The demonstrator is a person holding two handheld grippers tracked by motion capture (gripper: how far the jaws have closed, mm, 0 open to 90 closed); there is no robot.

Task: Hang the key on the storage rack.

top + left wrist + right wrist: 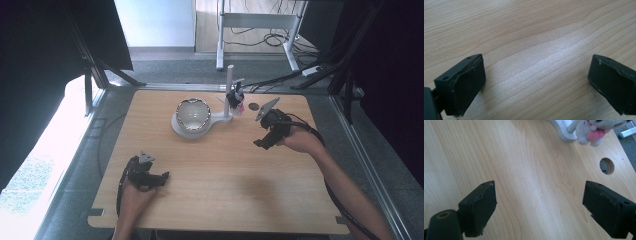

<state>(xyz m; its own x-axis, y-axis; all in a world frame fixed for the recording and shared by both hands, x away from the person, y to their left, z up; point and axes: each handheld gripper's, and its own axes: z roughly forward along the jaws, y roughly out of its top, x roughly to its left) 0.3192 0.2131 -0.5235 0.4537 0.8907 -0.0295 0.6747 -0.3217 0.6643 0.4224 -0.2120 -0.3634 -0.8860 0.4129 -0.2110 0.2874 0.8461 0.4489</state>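
Note:
A shiny metal bowl (192, 114) rests on a white stand base (220, 120) at the back middle of the wooden table (220, 170). From that base rises a white post (229, 82) with a small plush toy (236, 99) hanging beside it; the toy's white and pink underside (590, 132) appears at the top of the right gripper view. My left gripper (162, 177) lies low near the front left, jaws wide apart over bare wood (536, 82). To the right of the stand my right gripper (260, 142) is held above the table, open and holding nothing (539, 202).
A round hole (254, 106) (606, 166) pierces the tabletop just right of the toy. Black cables trail from both grippers. Dark curtains and frame legs flank the table, and a white desk frame (255, 30) with cables stands on the floor beyond.

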